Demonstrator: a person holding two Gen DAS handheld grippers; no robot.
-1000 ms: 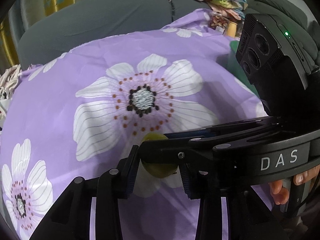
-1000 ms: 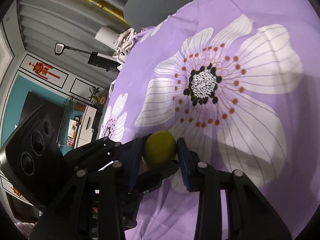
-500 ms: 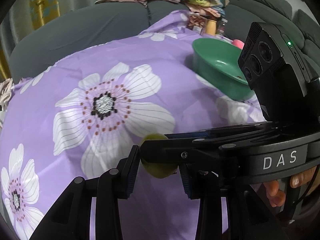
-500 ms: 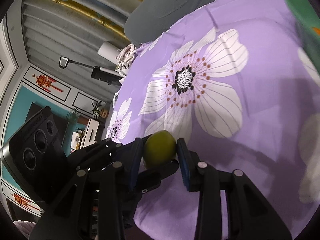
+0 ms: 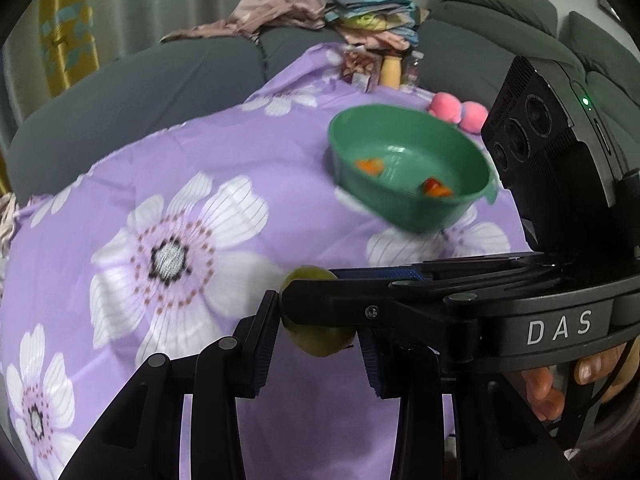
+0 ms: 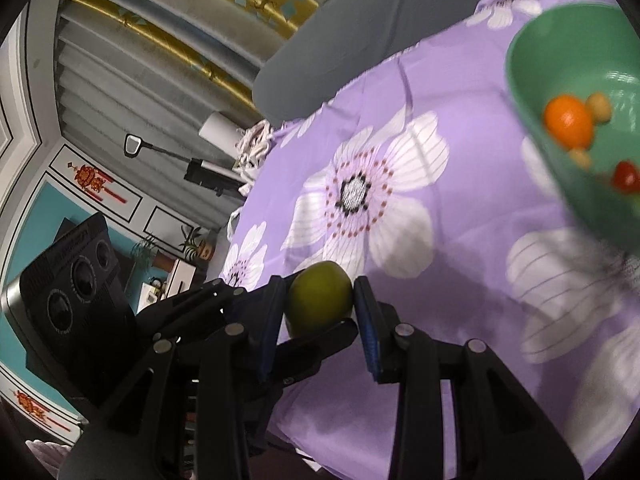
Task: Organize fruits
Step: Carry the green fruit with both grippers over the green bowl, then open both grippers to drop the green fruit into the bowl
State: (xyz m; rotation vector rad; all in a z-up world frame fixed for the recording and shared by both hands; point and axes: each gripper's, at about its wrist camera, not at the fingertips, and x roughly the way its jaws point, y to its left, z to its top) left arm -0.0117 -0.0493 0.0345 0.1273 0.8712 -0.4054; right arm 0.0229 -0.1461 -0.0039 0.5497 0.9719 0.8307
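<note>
Right gripper (image 6: 320, 306) fingers (image 6: 370, 332) pinch green fruit (image 6: 320, 300), held above purple floral cloth (image 6: 440, 240). Left gripper (image 5: 318, 330) fingers (image 5: 262, 344) bracket same fruit (image 5: 320, 342); contact unclear, right gripper's finger crosses in front. Green bowl (image 5: 400, 204) ahead holds orange (image 6: 568, 120), small red fruit (image 6: 626, 176).

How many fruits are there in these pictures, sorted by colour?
Green round fruit, gripped by the right gripper: 1
Orange round fruit, in the green plastic bowl: 1
Small red fruit, in the bowl: 1
Small pale yellow fruits, in the bowl: 2
Pink round fruits, behind the bowl: 2
Total: 7
</note>
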